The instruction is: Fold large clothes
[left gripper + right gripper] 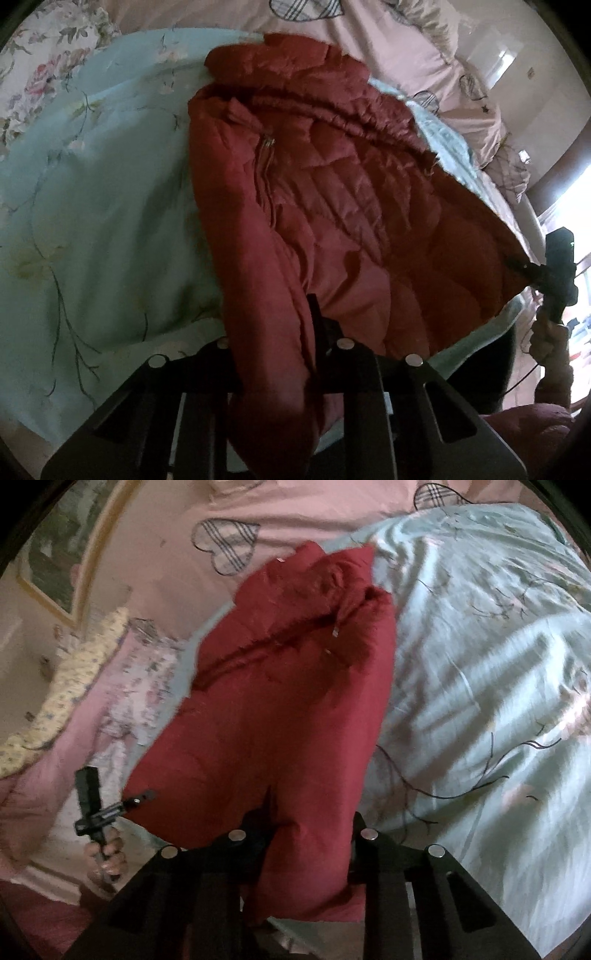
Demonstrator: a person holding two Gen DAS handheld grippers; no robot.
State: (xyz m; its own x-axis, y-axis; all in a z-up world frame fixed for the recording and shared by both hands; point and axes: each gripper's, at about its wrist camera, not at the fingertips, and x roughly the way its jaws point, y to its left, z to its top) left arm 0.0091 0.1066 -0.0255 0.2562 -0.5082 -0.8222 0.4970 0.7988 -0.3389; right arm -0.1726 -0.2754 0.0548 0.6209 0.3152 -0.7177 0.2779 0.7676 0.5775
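I hold one red quilted puffer jacket with two claws, spread over the pale green floral quilt on the bed. My left claw is clenched on a thick fold of its hem; my right claw grips the other hem edge. One pink sheet with plaid hearts lies beyond.

Jacket apparently lies on the quilt, pillow beside
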